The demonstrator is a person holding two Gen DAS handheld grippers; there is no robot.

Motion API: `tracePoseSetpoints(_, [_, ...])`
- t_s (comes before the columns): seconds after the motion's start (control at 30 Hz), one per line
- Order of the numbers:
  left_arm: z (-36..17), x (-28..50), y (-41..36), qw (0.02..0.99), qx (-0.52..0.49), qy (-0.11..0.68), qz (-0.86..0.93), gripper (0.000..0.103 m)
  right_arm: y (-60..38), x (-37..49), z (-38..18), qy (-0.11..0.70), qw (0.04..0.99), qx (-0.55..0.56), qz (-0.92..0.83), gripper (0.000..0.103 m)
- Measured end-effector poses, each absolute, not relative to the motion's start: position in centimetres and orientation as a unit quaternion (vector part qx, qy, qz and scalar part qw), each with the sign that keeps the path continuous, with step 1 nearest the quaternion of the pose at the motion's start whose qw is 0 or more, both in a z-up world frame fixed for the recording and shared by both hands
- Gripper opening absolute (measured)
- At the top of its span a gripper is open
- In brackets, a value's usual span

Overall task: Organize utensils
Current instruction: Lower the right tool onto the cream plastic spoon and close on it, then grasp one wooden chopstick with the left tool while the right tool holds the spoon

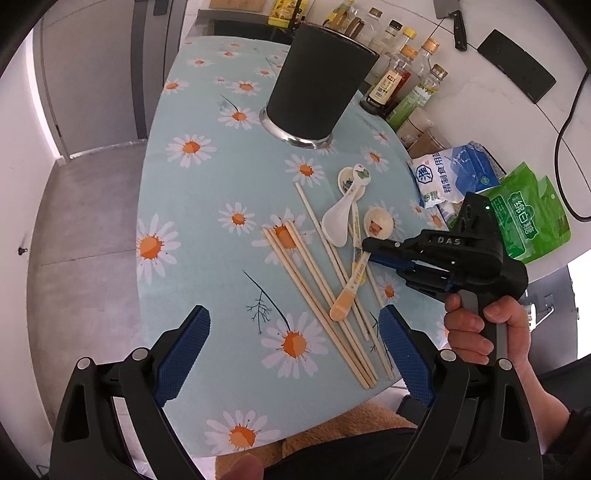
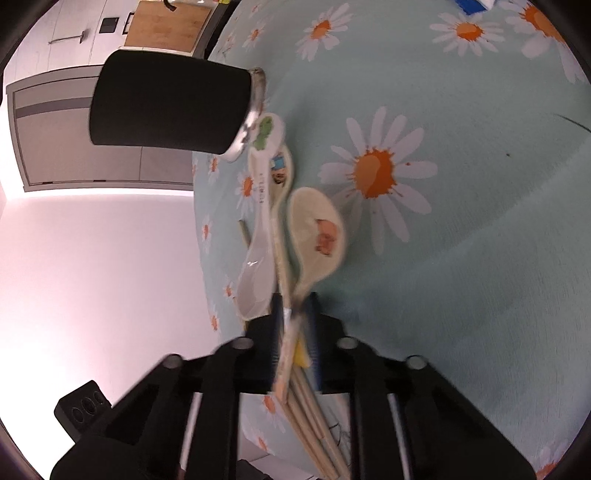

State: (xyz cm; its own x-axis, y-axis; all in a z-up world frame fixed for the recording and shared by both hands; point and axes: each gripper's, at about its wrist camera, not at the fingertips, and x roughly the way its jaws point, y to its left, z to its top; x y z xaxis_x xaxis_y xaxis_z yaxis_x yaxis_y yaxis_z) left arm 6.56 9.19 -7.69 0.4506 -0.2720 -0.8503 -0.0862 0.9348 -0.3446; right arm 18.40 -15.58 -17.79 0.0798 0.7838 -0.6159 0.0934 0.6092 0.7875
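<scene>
Several wooden chopsticks [image 1: 317, 295] and three ceramic spoons lie on the daisy tablecloth [image 1: 207, 184]. The white spoon [image 1: 337, 220] sits left of a cream spoon [image 1: 378, 221] with an orange picture in its bowl. My right gripper [image 1: 369, 248] comes in from the right and is shut on that cream spoon [image 2: 317, 229] at its handle. A second long spoon handle [image 2: 282, 236] runs through the same gap. My left gripper [image 1: 294, 314] hangs open over the chopsticks' near ends, holding nothing. A tall black holder [image 1: 317, 85] with a steel base stands at the far end.
Sauce and oil bottles [image 1: 402, 77] line the table's far right edge. Beside them lie a blue-white salt bag [image 1: 454, 173] and a green sugar bag [image 1: 528, 214]. A cleaver [image 1: 452, 18] hangs on the wall. Grey floor [image 1: 85, 229] drops off on the left.
</scene>
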Motion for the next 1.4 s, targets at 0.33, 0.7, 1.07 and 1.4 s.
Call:
tracePoseSetpoints(0.33, [-9.2, 7.5, 9.7, 0.824, -0.185, 0.533, -0.062, 0.086, -17.3, 17.8, -18.2, 0.61, 0.644, 0.367, 0.279, 0.006])
tracePoseSetpoints(0.7, [-12.8, 9.4, 9.0, 0.788, -0.232, 0.569, -0.037, 0.064, -18.9, 18.7, -14.0, 0.603, 0.645, 0.343, 0.321, 0.006])
tracePoseSetpoints(1.07, [-14.2, 10.7, 6.5, 0.769, -0.234, 0.595, 0.033, 0.023, -20.9, 19.7, -7.6, 0.582, 0.663, 0.264, 0.39, 0.006])
tracePoseSetpoints(1.4, [-14.3, 11.7, 5.5, 0.763, -0.214, 0.601, 0.106, 0.013, -21.4, 20.5, -7.0, 0.591, 0.634, 0.243, 0.436, 0.006])
